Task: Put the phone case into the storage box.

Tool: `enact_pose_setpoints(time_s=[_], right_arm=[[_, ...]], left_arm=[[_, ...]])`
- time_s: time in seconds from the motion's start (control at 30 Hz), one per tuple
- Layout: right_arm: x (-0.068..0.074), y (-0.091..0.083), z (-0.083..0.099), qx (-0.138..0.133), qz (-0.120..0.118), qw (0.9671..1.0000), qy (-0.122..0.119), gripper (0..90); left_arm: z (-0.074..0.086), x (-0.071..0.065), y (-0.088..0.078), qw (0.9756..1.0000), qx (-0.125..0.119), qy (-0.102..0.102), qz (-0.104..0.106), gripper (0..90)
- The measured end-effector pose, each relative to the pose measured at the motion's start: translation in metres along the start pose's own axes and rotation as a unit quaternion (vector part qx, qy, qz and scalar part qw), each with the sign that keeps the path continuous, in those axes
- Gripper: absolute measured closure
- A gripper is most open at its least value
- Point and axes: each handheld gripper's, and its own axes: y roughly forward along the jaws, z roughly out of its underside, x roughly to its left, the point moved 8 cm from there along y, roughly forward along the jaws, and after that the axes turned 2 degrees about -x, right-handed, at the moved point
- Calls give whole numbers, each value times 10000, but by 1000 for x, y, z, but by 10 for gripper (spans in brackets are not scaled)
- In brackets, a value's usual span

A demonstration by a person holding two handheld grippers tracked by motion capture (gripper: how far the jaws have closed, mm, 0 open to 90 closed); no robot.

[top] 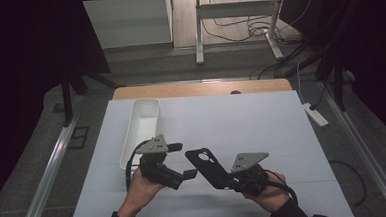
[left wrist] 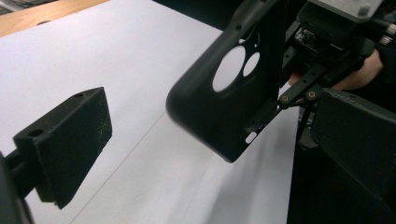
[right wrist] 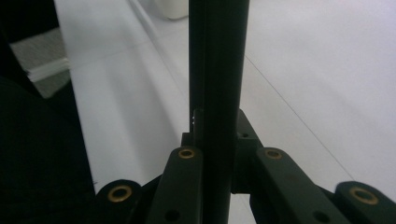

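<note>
Phone case [top: 208, 167]: matte black, thin rigid shell with round camera cutouts, clamped edge-on in right gripper [top: 233, 176], held above white table sheet [top: 241, 121]. Left gripper [top: 186, 161] spread wide, nothing between its jaws, just left of the case.

A white sheet [top: 242, 131] covers the wooden table [top: 200, 89], bearing a seemingly empty white tray [top: 141, 128].

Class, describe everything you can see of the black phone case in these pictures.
The black phone case is a thin, matt shell that looks like plastic, with rounded corners, a raised rim, a large round hole and a smaller one beside it, and small slots along one edge. It hangs tilted above the white table cover, not touching it. The right gripper is shut on its lower end. The left gripper stands open beside it, its pads apart from the case.
</note>
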Motion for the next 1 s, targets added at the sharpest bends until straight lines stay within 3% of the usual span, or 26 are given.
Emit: enact_pose_setpoints(time_s=[0.2,0.5,0.6,0.63,0.67,0.77,1.0], right_arm=[[-1,-7,2,-238,-453,9984,228,848],[2,-10,3,-369,-685,9966,273,848],[3,-10,4,-361,-676,9968,247,848],[3,-10,4,-361,-676,9968,240,848],[3,-10,4,-370,-672,9968,233,848],[4,-11,3,-405,-675,9967,209,848],[5,-9,3,-406,-697,9966,167,848]], left_arm=[[1,0,-2,10000,-31,71,9,0],[2,-1,-1,10000,19,-22,-65,30],[2,-1,-2,10000,40,-8,-66,173],[2,-2,-3,10000,26,-18,-9,173],[3,-2,-4,10000,17,-53,26,255],[2,-2,-5,9999,-17,-107,116,390],[1,-4,-7,9993,-83,-190,322,599]])
